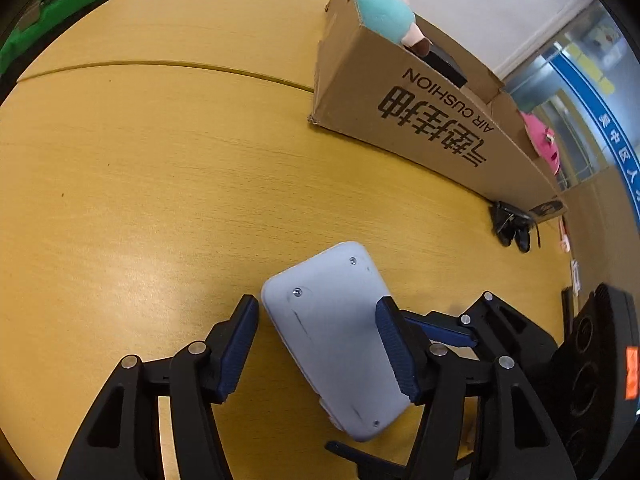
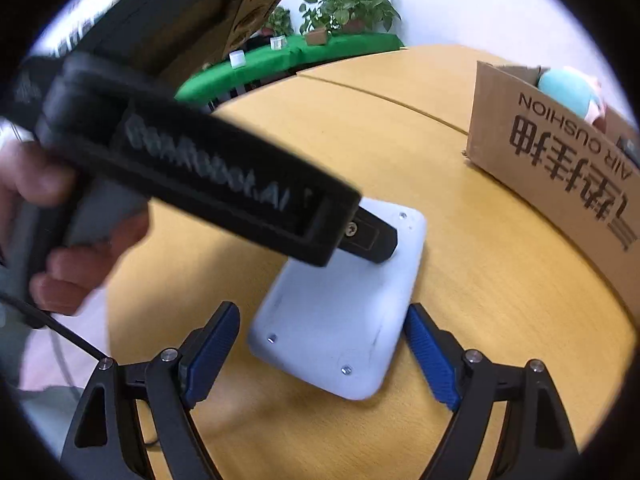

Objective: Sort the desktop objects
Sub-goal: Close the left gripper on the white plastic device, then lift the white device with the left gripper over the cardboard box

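Note:
A flat grey device with rounded corners and small screws (image 1: 336, 332) lies on the yellow wooden table (image 1: 160, 184). My left gripper (image 1: 320, 344) is open, its blue-padded fingers on either side of the device, the right pad at its edge. In the right wrist view the same device (image 2: 340, 316) lies between the open fingers of my right gripper (image 2: 324, 348), apart from both pads. The left gripper's body crosses that view above the device's far end (image 2: 200, 172).
An open cardboard box marked AIR CUSHION (image 1: 420, 108) stands at the back right with a teal plush toy (image 1: 384, 12) and a pink item (image 1: 542, 140) in it. Black clips (image 1: 512, 224) lie by its corner. Potted plants on green cloth (image 2: 344, 8) stand beyond the table.

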{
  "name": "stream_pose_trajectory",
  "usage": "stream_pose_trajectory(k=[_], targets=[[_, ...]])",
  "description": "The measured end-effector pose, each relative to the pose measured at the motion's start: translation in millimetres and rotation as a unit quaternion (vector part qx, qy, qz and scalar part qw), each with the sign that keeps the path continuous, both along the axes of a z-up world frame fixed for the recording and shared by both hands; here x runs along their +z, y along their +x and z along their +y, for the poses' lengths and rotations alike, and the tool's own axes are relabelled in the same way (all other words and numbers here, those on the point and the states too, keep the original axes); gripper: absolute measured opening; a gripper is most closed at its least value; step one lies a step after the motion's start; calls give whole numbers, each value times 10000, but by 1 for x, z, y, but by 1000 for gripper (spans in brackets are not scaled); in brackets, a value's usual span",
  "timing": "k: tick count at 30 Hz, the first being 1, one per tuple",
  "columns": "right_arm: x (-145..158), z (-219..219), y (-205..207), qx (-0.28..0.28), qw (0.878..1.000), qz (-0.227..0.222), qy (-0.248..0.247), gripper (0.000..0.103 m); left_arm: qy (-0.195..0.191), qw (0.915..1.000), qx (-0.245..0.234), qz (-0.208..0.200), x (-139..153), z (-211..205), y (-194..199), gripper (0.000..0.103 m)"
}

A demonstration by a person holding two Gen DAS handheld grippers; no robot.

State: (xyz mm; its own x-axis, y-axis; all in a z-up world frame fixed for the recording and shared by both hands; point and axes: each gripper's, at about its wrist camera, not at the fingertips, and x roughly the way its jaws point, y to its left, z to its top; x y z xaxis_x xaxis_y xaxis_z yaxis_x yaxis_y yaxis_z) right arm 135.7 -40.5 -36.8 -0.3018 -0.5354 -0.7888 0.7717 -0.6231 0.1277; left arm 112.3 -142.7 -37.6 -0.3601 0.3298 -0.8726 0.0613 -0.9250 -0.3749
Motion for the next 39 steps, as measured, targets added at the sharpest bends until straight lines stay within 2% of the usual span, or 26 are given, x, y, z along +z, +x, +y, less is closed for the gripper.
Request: stream_pose_trajectory(k=[4, 8, 14, 19, 22, 29, 31, 39], targets=[[0, 1, 1, -24, 9998, 137, 149, 77, 14, 9999, -124, 14, 0, 13, 4, 65], [1, 11, -2, -163, 9996, 161, 165, 76, -38, 9999, -109, 67, 1, 24, 3, 66], [2, 30, -11, -483, 9987, 131, 109, 76, 40, 9997, -100, 225, 1, 46, 0, 59], [5, 50, -19, -790, 9968, 121, 44, 76, 24, 9989, -244, 395, 10, 65, -8, 47], [9, 62, -24, -1005, 9947, 198, 8, 76, 39, 9977, -365, 568, 22, 74, -14, 38], [42, 92, -38, -1431, 9867, 766, -119, 76, 3, 9909, -723, 1133, 68, 105, -33, 37], [55, 106, -38, -1537, 9833, 971, -110, 76, 23, 9872, -847, 1348, 86, 114, -42, 37], [121, 150, -90, -1985, 9661, 1646, -101, 76, -63, 9671, -1409, 2115, 157, 154, -99, 38]])
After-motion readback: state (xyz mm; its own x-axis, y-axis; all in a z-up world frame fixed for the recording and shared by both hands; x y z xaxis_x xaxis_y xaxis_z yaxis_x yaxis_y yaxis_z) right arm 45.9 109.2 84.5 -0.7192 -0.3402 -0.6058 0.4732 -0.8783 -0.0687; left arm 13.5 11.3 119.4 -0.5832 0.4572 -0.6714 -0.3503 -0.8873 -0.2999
